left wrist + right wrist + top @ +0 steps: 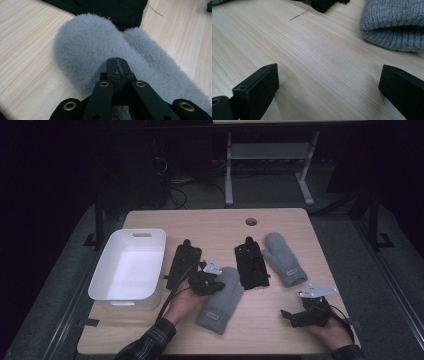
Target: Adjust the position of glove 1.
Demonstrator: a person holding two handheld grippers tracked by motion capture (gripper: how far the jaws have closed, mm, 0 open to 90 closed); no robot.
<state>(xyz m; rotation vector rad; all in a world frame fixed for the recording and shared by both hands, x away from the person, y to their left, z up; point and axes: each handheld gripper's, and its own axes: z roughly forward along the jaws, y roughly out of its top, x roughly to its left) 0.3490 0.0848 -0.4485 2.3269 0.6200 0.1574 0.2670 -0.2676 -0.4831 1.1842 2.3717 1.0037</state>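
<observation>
From the high view, a wooden tabletop carries a white plastic bin at its left side. Right of the bin lies a black glove, then the near grey mitten, a second black glove and, farthest from the bin, a second grey mitten. The left tongs sit on the fingertip end of the near grey mitten, held by the left hand, whose plaid sleeve comes in from the near edge. The right tongs rest low over bare wood, well away from the bin, in the right hand.

In the left gripper view, the left tongs are pressed fully together, with a pinch of the near grey mitten's fuzzy pile caught at their tips. The black glove lies just beyond the mitten.

In the right gripper view, the right tongs stand wide apart with nothing between them, only tabletop. The ribbed cuff of a grey mitten lies ahead.
</observation>
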